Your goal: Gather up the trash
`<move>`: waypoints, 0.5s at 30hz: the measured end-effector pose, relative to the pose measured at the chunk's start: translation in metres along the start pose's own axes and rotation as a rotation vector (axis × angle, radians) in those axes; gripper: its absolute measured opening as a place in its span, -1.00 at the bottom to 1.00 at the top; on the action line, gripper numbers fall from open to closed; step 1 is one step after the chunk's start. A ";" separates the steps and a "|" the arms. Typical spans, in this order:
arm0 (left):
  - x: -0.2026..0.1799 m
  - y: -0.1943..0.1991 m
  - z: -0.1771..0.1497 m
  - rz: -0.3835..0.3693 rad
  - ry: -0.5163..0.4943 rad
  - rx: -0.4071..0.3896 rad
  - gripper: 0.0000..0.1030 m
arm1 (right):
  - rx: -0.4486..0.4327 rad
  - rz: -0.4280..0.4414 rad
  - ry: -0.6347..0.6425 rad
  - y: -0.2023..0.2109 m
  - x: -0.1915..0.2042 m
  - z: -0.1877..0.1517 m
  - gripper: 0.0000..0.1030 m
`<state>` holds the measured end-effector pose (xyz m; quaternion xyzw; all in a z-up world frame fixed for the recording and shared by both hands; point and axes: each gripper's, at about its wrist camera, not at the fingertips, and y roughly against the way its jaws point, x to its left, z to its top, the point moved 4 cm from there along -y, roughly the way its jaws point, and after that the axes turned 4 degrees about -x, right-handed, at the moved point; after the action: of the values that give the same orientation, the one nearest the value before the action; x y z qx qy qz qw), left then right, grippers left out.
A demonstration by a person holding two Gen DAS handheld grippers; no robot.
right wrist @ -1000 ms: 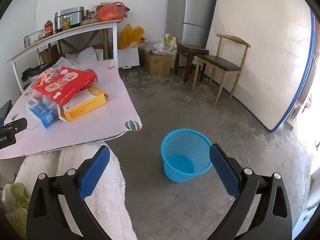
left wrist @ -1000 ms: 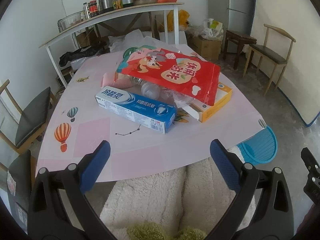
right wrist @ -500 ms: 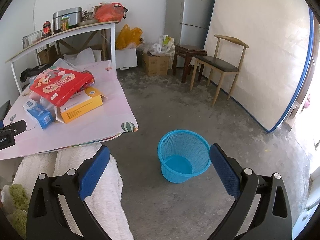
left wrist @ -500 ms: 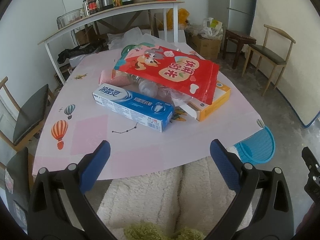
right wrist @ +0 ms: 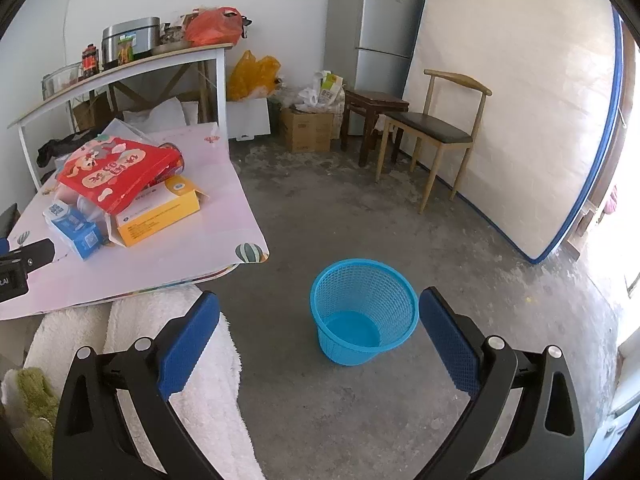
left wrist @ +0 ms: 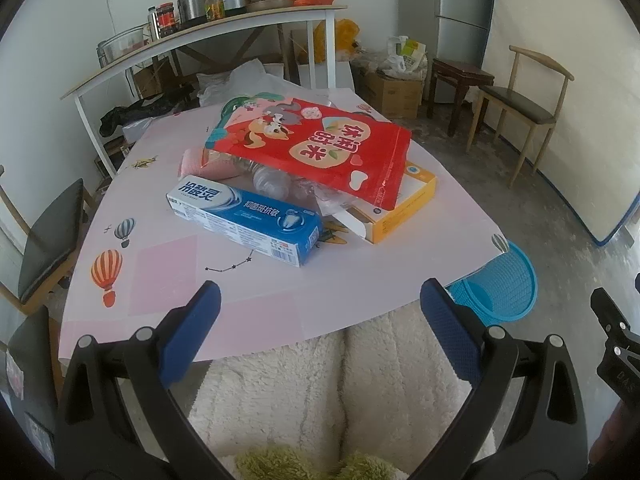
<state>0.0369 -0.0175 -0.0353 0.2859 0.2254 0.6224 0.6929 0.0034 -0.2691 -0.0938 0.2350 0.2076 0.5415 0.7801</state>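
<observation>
A: Which step is this?

B: I judge it is the very start. The trash lies in a pile on the table (left wrist: 380,280): a toothpaste box (left wrist: 244,218) in front, a red bag (left wrist: 316,148) on top, a yellow box (left wrist: 396,208) under it. The bin (right wrist: 362,316) on the floor looks empty.

A: And the claws?

B: The left gripper (left wrist: 320,320) is spread wide, holding nothing, near the table edge. The right gripper (right wrist: 320,328) is also spread wide, above the floor, the bin between its fingers in its view.

A: The next move?

B: Probably the left one reaches forward and closes across the toothpaste box.
</observation>
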 end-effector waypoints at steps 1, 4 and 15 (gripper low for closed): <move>0.000 0.000 0.000 0.000 0.002 0.000 0.86 | -0.001 -0.001 0.001 0.000 0.000 0.000 0.88; 0.000 0.001 0.000 0.000 0.006 0.000 0.86 | -0.007 -0.001 0.002 0.001 0.000 0.001 0.88; 0.007 0.002 0.003 0.000 0.024 0.004 0.86 | -0.018 0.000 0.011 0.005 0.004 0.005 0.88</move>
<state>0.0382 -0.0110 -0.0316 0.2799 0.2348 0.6254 0.6895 0.0036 -0.2644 -0.0870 0.2247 0.2069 0.5446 0.7811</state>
